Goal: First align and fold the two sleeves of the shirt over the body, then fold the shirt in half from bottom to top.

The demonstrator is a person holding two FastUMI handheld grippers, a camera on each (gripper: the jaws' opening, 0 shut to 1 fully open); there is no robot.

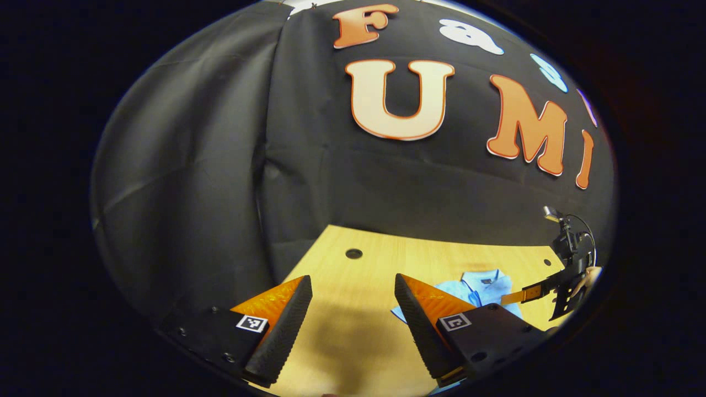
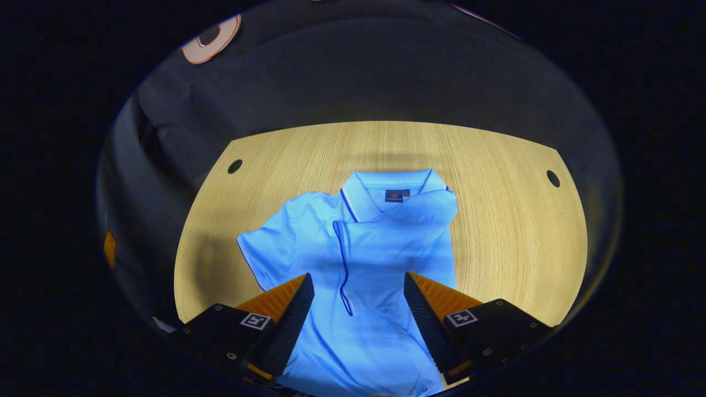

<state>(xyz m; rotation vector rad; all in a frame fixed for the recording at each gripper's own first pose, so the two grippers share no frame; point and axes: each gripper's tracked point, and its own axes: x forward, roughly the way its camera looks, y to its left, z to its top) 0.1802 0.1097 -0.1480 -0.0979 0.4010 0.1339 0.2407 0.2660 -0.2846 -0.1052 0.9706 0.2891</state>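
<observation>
A light blue polo shirt (image 2: 364, 242) lies flat on the wooden table (image 2: 513, 220), collar at the far end. In the right gripper view, the sleeve on the right is folded over the body, with its dark-trimmed edge running down the middle. The sleeve on the left (image 2: 270, 242) is spread out on the table. My right gripper (image 2: 358, 275) hangs open above the shirt's lower body, holding nothing. My left gripper (image 1: 353, 278) is open over bare table, left of the shirt (image 1: 474, 286). In the left gripper view, the right gripper (image 1: 529, 294) is held by a hand at the far right.
The table has round cable holes near its far corners (image 2: 235, 166) (image 2: 553, 178). Black cloth walls close the booth behind and to the left. Bare wood lies on both sides of the shirt.
</observation>
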